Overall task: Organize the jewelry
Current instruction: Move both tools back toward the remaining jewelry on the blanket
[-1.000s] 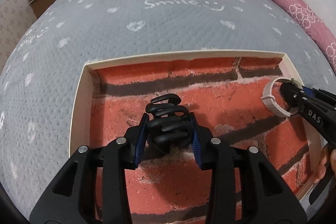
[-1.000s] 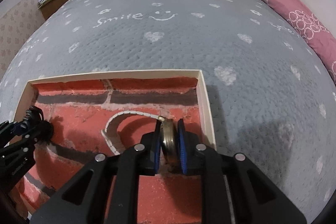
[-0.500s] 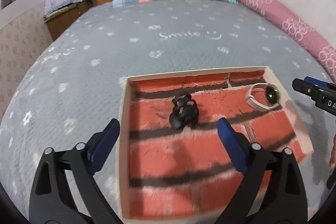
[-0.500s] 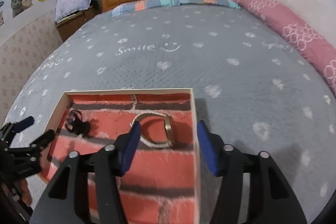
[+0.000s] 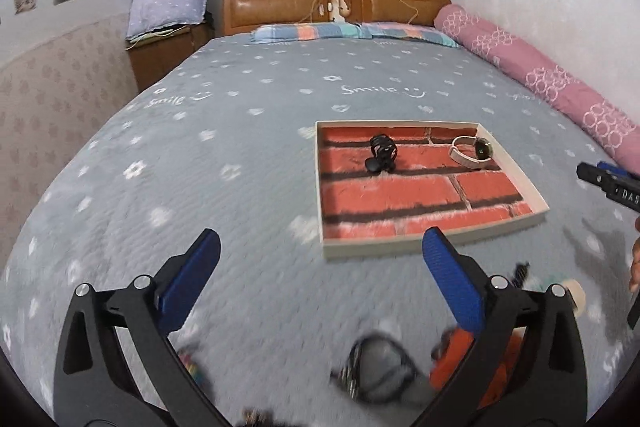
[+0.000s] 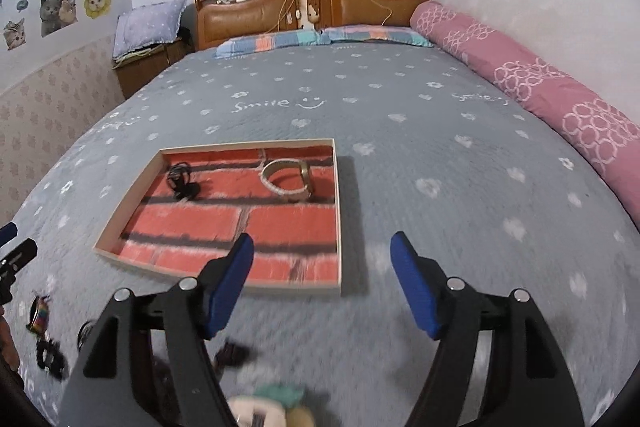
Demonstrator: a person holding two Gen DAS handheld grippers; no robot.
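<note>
1. Blue pads line the left hand-held gripper, whose jaws stand wide apart and are opening, with nothing between them but grey bedspread.
2. Blue pads also line the right hand-held gripper; its jaws are opening too, and they hold nothing. Its left finger lies over the near edge of the tray in the right wrist view.
3. Near the left hand-held gripper, at the bottom of its view, lie blurred small things on the bed: a dark ring-shaped item and something orange partly behind the right finger. What they are cannot be told.
4. At the near left of the right wrist view lie more small items, among them a multicoloured piece and a black one, both too blurred to name.
5. Farther out, the tray, shallow with a pale rim and a red brick-pattern floor, sits flat on the bed.
6. Inside the tray, in its far left part, lies the black hair claw.
7. In the tray's far right part, well apart from the claw, stands the watch on its edge, with a pale band and a dark round face.
8. A pink bolster runs along the bed's right side, and a wooden headboard stands at the far end.
</note>
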